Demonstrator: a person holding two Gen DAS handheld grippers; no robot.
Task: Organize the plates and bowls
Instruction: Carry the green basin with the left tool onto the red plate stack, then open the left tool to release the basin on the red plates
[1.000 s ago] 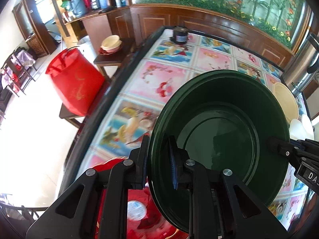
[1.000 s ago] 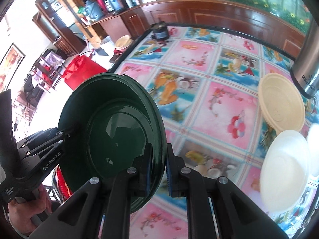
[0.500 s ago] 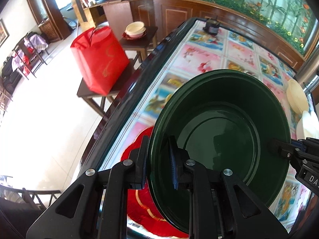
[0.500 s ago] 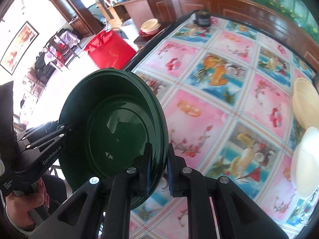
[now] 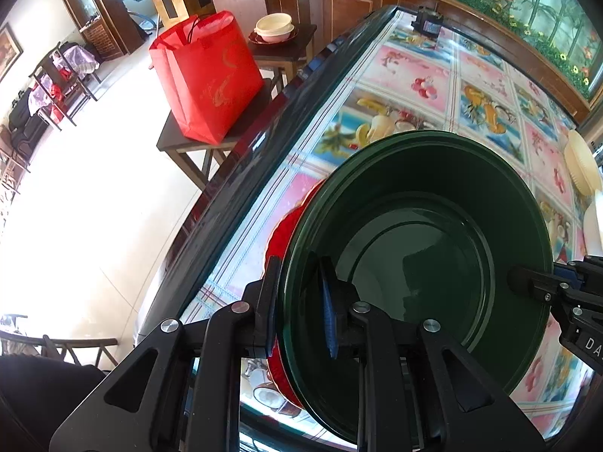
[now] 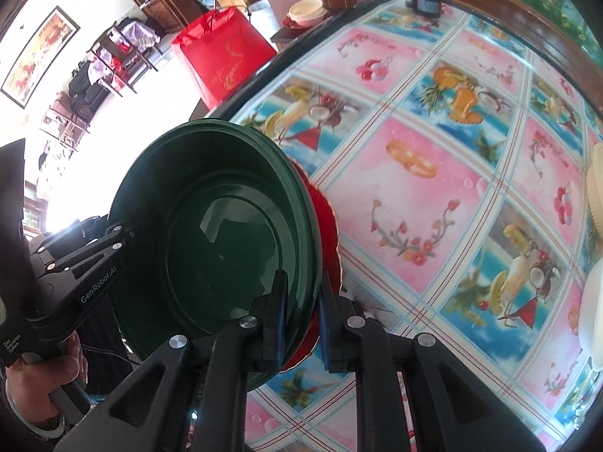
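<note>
Both hand-held grippers clamp the green plate seemingly above the red plate.

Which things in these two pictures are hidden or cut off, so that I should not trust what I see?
- Red plate: both views show only a sliver; the green plate covers the rest, and contact between them is unclear.
- Cream plate and white bowl: cut off by the right image edge.
- Stacked bowls on the side table: too small to count.

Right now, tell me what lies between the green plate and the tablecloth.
A red plate lies under the green plate, on the tablecloth; its rim shows in both wrist views.
</note>
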